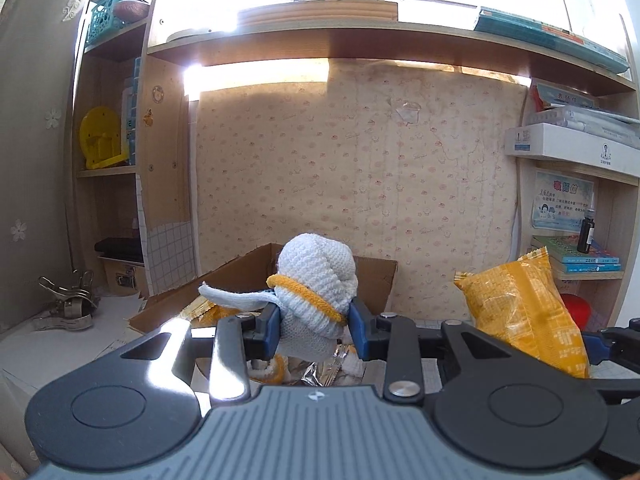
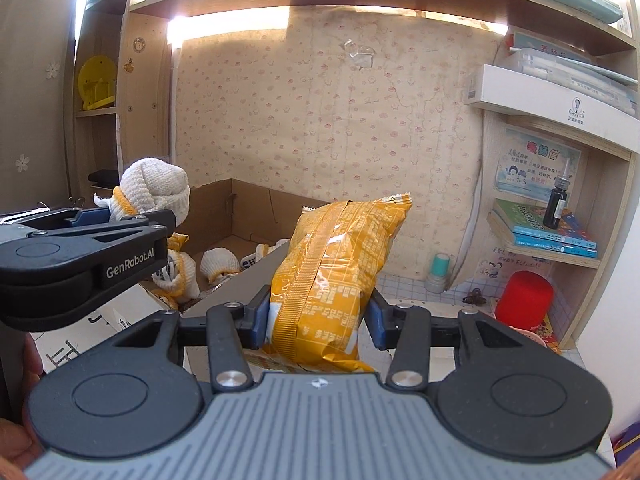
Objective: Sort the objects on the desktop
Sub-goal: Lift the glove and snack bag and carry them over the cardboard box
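My left gripper [image 1: 314, 330] is shut on a rolled white knit glove with a yellow cuff [image 1: 316, 280], held up over an open cardboard box [image 1: 248, 276]. From the right wrist view the same glove [image 2: 154, 190] sits at the far left, above the box [image 2: 256, 208]. Several more rolled gloves [image 2: 218, 264] and snack packets lie inside the box. My right gripper [image 2: 316, 322] is shut on a yellow snack bag [image 2: 332, 264], held upright just right of the box. The left wrist view catches that bag [image 1: 524, 312] at the right.
A shelf unit surrounds the desk. On the right are books [image 2: 548, 232], a dark dropper bottle [image 2: 558, 204], a red cup [image 2: 526, 296], a small teal-capped bottle [image 2: 440, 272] and a hair clip [image 2: 476, 298]. Metal clips [image 1: 68, 304] lie at the left on white paper.
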`<state>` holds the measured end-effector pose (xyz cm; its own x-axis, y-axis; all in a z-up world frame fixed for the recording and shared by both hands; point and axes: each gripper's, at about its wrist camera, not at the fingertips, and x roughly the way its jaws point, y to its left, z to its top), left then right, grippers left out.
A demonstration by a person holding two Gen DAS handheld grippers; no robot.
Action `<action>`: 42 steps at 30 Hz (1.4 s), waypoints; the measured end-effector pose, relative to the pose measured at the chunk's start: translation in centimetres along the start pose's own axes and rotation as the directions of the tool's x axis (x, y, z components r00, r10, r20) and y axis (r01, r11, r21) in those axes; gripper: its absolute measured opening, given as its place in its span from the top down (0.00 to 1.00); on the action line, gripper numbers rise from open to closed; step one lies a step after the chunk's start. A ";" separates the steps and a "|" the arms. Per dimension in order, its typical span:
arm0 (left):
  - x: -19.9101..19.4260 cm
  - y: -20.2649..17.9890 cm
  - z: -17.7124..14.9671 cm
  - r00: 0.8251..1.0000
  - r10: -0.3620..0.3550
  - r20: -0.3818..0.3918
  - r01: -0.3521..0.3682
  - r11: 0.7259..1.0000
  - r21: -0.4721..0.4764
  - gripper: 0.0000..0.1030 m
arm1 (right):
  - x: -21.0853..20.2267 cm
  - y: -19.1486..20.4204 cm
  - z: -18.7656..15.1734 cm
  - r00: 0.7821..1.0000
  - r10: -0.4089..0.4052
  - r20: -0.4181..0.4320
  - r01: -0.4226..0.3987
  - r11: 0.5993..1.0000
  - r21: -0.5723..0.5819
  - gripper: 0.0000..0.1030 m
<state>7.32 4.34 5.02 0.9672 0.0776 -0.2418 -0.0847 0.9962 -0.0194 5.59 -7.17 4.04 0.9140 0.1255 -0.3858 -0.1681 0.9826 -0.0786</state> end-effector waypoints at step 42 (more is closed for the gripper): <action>6.2 9.3 1.8 0.996 0.087 0.025 -0.086 0.994 -0.061 0.64 | 10.2 6.9 4.3 0.994 0.099 -0.037 -0.101 0.993 -0.055 0.55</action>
<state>12.98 14.15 5.03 0.9619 0.1652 -0.2179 -0.1817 0.9816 -0.0579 15.32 1.51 3.52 0.8787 0.2169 -0.4253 -0.2796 0.9559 -0.0901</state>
